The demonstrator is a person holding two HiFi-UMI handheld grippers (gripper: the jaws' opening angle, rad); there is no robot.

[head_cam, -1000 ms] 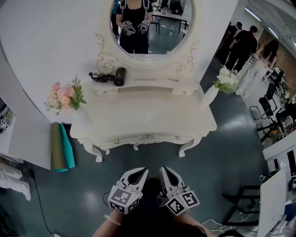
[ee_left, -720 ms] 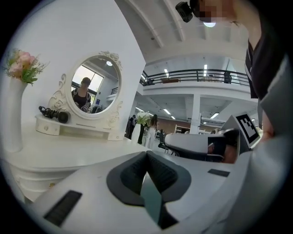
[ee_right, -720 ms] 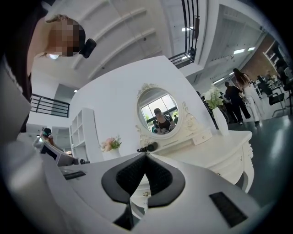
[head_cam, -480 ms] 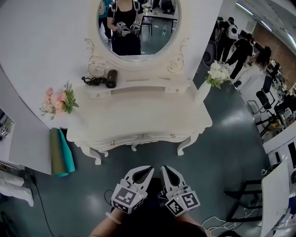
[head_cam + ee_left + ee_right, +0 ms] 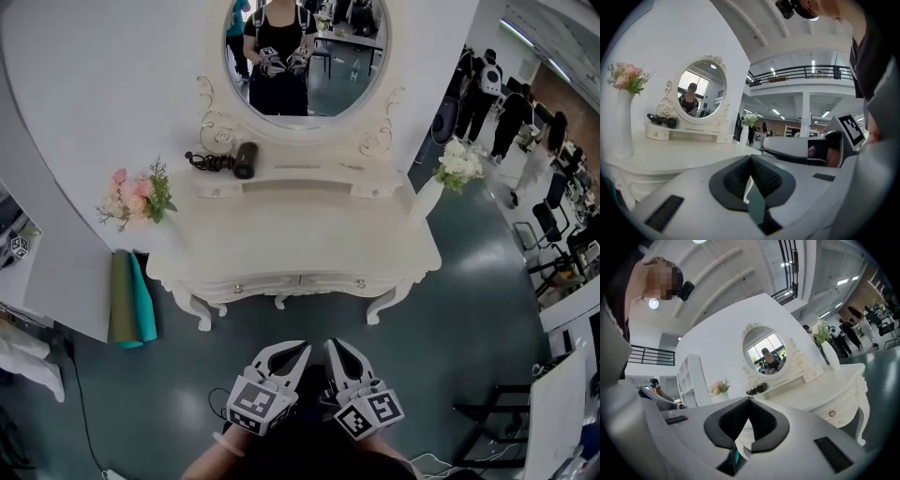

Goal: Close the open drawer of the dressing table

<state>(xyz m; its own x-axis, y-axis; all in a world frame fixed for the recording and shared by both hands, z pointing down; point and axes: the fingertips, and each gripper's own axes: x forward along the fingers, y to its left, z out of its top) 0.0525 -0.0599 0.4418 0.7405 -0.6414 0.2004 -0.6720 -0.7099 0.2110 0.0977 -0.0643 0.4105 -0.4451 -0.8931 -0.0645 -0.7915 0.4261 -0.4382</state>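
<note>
Forearms cut off at bottom edge. Left gripper (image 5: 291,352): jaw tips touching, nothing held. Right gripper (image 5: 337,349): identical. Both hang near dressing table (image 5: 300,234), clear of it. Two front drawers (image 5: 253,284), both apparently flush; seams unresolved

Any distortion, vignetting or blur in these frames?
Head view: fisheye bends straight lines; dressing table sharp, evenly lit. Left gripper view: dark circular vignette, own jaws fill the lower half. Right gripper view: same vignette, mosaic patch top left, mirror crisp.
</note>
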